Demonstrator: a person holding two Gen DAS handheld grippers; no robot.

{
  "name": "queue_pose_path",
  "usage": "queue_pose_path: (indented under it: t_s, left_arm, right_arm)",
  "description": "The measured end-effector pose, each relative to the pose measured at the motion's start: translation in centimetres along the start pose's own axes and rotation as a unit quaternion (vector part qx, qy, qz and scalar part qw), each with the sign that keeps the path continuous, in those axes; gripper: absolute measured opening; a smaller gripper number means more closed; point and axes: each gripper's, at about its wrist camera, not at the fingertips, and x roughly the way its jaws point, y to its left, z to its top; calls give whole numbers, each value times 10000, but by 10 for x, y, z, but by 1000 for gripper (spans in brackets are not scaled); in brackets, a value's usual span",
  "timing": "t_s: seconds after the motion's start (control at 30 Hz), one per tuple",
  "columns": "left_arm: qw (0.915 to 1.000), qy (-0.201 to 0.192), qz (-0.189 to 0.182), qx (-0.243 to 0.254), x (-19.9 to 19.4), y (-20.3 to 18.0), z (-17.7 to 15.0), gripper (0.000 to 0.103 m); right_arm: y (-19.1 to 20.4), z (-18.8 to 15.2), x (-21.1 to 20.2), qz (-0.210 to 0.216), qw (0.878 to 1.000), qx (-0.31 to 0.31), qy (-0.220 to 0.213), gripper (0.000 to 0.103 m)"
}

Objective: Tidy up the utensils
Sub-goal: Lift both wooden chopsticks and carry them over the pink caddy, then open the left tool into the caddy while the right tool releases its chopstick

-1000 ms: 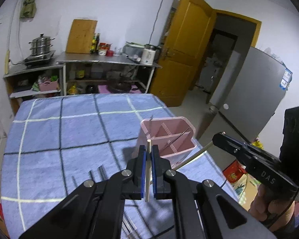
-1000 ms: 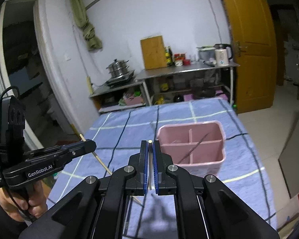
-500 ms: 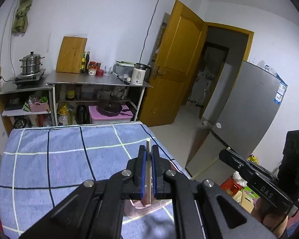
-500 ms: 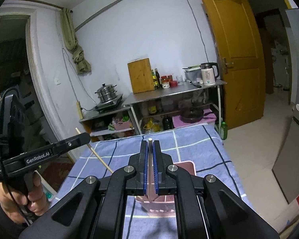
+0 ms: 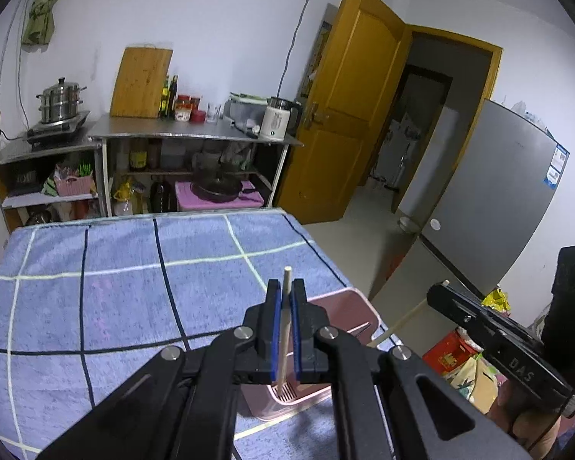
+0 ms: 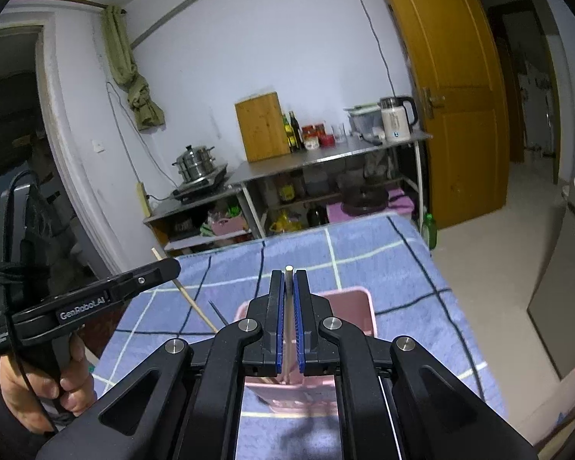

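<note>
Left gripper (image 5: 283, 308): my fingers closed on one wooden chopstick (image 5: 285, 326), its lower end dipping into the pink utensil caddy (image 5: 349, 303) directly below and ahead. Right gripper (image 6: 288, 299): fingers likewise clamped on a second chopstick (image 6: 288, 329), standing over the same caddy on the blue checked tablecloth (image 5: 115, 287).

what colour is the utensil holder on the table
Pink. The utensil holder shows best in the right wrist view, standing on the blue checked tablecloth.

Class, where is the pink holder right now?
In both wrist views the pink holder stands on the blue cloth, just beyond and below both tongs, near the cloth's right edge.
</note>
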Motion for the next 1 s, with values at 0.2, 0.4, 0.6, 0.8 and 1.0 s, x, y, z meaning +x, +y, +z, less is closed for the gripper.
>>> queue_pose_path:
  t_s: [0.2,0.4,0.6,0.8,1.0]
  left_arm:
    - [9997,234,45,52,18,2,-20,6]
    - [9992,387,63,93,25,4,-33,6]
    - [9997,248,45,77,9,6,-33,8]
    - [10000,-14,19,16,-20,10,-33,13]
    - [9994,-288,168,-62,-56,21,-48,20]
  right_arm:
    - [-9,-23,23,-49,9996,95,274,5]
    - [-13,-38,33,-34,9987,126,492,5]
    - [-10,-36,16,-93,9995,105,273,13]
    - [0,-34,-7,-105,9999,34,41,16]
    - [11,-43,-26,-119,9999,-81,-40,16]
